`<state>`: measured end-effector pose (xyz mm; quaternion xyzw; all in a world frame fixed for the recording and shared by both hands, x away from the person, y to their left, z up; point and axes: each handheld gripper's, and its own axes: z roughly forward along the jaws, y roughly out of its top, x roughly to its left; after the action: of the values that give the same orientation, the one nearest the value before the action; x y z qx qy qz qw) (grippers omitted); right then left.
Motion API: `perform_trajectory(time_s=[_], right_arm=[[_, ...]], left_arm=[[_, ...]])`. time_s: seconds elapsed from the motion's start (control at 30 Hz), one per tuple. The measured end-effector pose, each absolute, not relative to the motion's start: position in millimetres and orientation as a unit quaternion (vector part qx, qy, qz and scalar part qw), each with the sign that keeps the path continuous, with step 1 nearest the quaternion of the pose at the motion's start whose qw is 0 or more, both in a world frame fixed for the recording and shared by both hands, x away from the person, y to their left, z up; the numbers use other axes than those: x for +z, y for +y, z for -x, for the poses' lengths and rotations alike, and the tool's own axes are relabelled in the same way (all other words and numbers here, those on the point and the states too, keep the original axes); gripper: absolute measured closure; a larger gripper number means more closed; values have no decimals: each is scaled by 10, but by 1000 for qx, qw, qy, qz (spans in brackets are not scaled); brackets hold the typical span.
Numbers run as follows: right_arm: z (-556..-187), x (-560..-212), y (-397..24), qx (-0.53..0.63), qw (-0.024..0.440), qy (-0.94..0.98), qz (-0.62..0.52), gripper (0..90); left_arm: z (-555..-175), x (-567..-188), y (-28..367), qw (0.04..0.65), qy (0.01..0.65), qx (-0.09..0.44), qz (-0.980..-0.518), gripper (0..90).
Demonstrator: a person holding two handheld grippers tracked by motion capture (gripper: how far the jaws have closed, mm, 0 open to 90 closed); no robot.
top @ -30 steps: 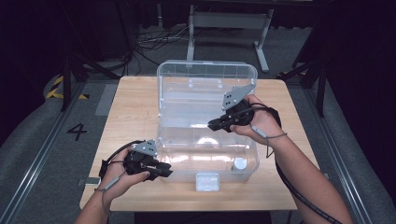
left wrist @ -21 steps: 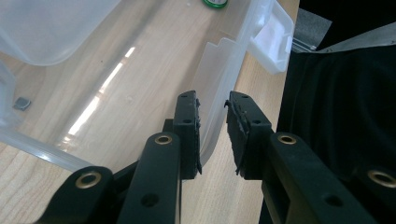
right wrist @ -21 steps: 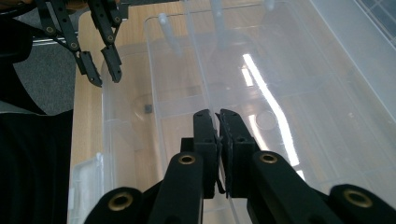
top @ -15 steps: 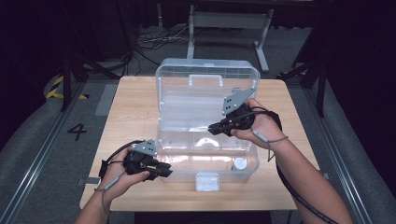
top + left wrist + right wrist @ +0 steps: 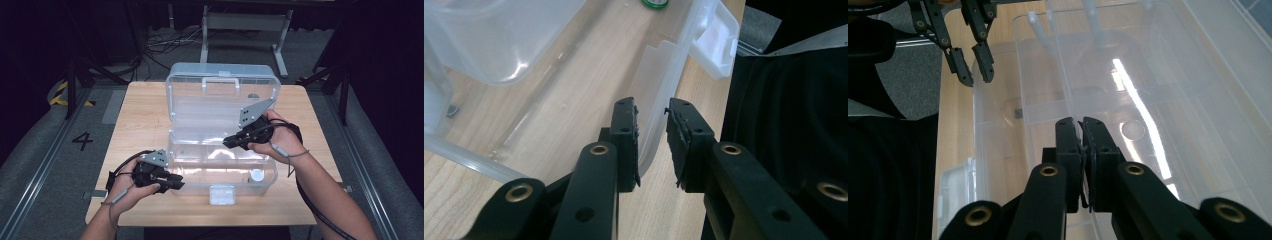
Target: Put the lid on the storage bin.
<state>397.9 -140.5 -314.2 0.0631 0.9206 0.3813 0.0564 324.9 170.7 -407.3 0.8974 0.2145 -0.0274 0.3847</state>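
Left gripper [image 5: 172, 183] jaws spread astride the box [image 5: 260, 172] wall — right gripper [image 5: 231, 141] jaws pinch its lid [image 5: 222, 95].

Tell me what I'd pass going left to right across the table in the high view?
Left gripper → white latch tab at the clear plastic box's front → small white round object inside it → person's right hand.

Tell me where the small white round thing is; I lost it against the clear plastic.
In the high view it sits inside the box at its near right corner, just behind the front latch.
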Motion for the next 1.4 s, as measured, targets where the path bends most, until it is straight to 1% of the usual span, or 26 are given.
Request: perform_trajectory(time_s=[0.7, 0.87, 0.93, 1.13, 1.17, 1.33, 1.4], right_arm=[[-3888, -3203, -1411, 382, 50, 921, -57, 868], [-3864, -3217, -1409, 382, 50, 921, -56, 868], [-3858, -3223, -1409, 382, 51, 921, -55, 868], [-3831, -3235, -1417, 385, 55, 919, -57, 869], [-3827, -3237, -1418, 385, 56, 919, -58, 869], [-3804, -3252, -1421, 387, 59, 918, -59, 869], [-3795, -3256, -1421, 387, 60, 918, -60, 868]], left_arm=[[-3245, -4059, 1713, 385, 214, -27, -897, 750], [-3219, -4008, 1722, 396, 208, -28, -894, 761], [-3214, -3983, 1729, 398, 207, -26, -893, 771], [-3204, -3889, 1765, 411, 201, -20, -889, 836], [-3201, -3855, 1778, 417, 199, -20, -887, 836], [-3205, -3690, 1839, 445, 204, -13, -872, 893], [-3206, -3628, 1858, 455, 205, -9, -867, 896]])
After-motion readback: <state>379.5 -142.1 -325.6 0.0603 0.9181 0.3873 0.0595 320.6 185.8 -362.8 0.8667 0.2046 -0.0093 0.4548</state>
